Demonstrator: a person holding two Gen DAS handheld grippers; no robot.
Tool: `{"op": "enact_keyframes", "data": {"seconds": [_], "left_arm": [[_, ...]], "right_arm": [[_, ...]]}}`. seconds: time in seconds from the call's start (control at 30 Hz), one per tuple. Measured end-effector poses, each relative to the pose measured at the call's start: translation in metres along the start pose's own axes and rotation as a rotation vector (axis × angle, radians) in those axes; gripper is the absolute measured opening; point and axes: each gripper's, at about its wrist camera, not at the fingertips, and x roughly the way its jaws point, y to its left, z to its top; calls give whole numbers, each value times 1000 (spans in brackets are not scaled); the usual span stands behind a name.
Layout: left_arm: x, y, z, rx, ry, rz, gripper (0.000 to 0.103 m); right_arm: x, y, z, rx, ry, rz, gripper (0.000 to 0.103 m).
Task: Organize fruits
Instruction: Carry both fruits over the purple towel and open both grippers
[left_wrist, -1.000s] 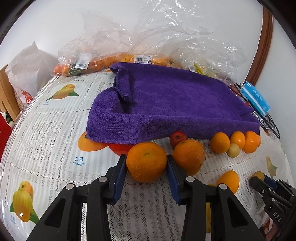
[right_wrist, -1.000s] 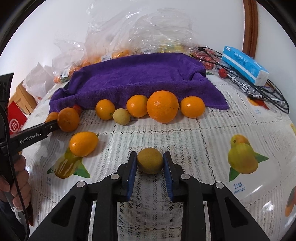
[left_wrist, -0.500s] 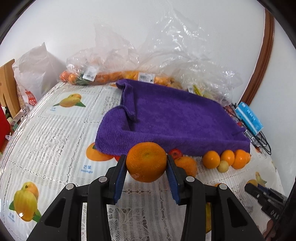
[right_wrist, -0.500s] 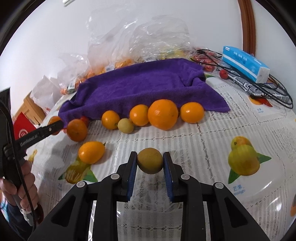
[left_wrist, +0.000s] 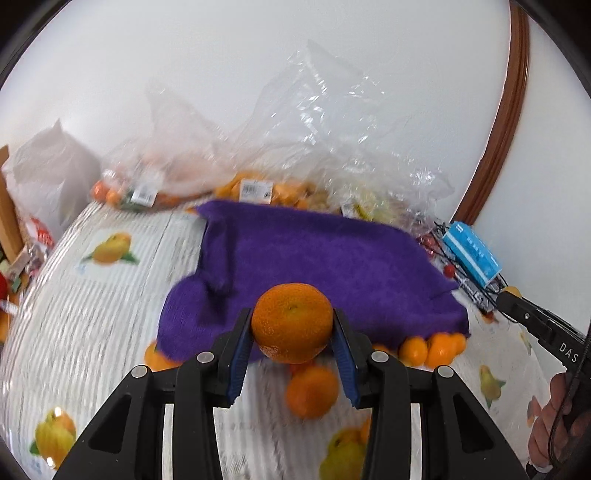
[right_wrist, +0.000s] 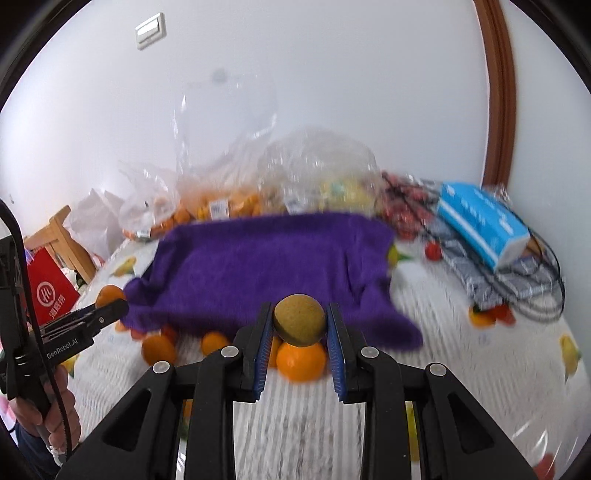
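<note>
My left gripper (left_wrist: 291, 345) is shut on a large orange (left_wrist: 291, 321) and holds it in the air in front of the purple towel (left_wrist: 314, 266). My right gripper (right_wrist: 298, 341) is shut on a small yellow-green round fruit (right_wrist: 299, 319), also lifted before the purple towel (right_wrist: 266, 269). Several oranges lie along the towel's near edge: one (left_wrist: 312, 391) below the left gripper, a cluster (left_wrist: 432, 347) to its right, and one (right_wrist: 301, 362) under the right gripper. The left gripper shows at the left of the right wrist view (right_wrist: 107, 312).
Clear plastic bags of fruit (left_wrist: 258, 192) line the wall behind the towel. A blue box (right_wrist: 480, 225) lies on a wire rack (right_wrist: 517, 280) at the right. A red bag (right_wrist: 50, 291) and a wooden chair (right_wrist: 62, 236) stand at the left. The tablecloth (left_wrist: 92, 295) has fruit prints.
Both grippers have risen with their fruits and tilted up, so more wall shows. The towel and the oranges on the table now sit lower and farther off. Both views are motion-blurred.
</note>
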Motion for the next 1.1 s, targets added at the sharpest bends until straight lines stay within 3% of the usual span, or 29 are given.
{"op": "enact_keyframes", "data": {"seconds": [0.2, 0.33, 0.43, 0.6, 0.73, 0.97, 1.1], "left_arm": [[26, -13, 30, 25, 2, -3, 39], [46, -15, 31, 47, -3, 22, 39], [63, -11, 21, 45, 34, 43, 39], [76, -2, 15, 3, 75, 48, 39], [79, 3, 11, -11, 87, 46, 39], [89, -2, 4, 17, 103, 72, 40], [92, -5, 1, 18, 125, 55, 40]], "right_arm": [[20, -4, 37, -15, 3, 36, 28], [41, -7, 50, -11, -1, 42, 28], [57, -12, 45, 9, 6, 45, 28], [90, -24, 26, 63, 121, 107, 28], [104, -26, 17, 62, 137, 51, 28], [121, -28, 6, 99, 197, 89, 28], [124, -22, 2, 75, 195, 65, 28]]}}
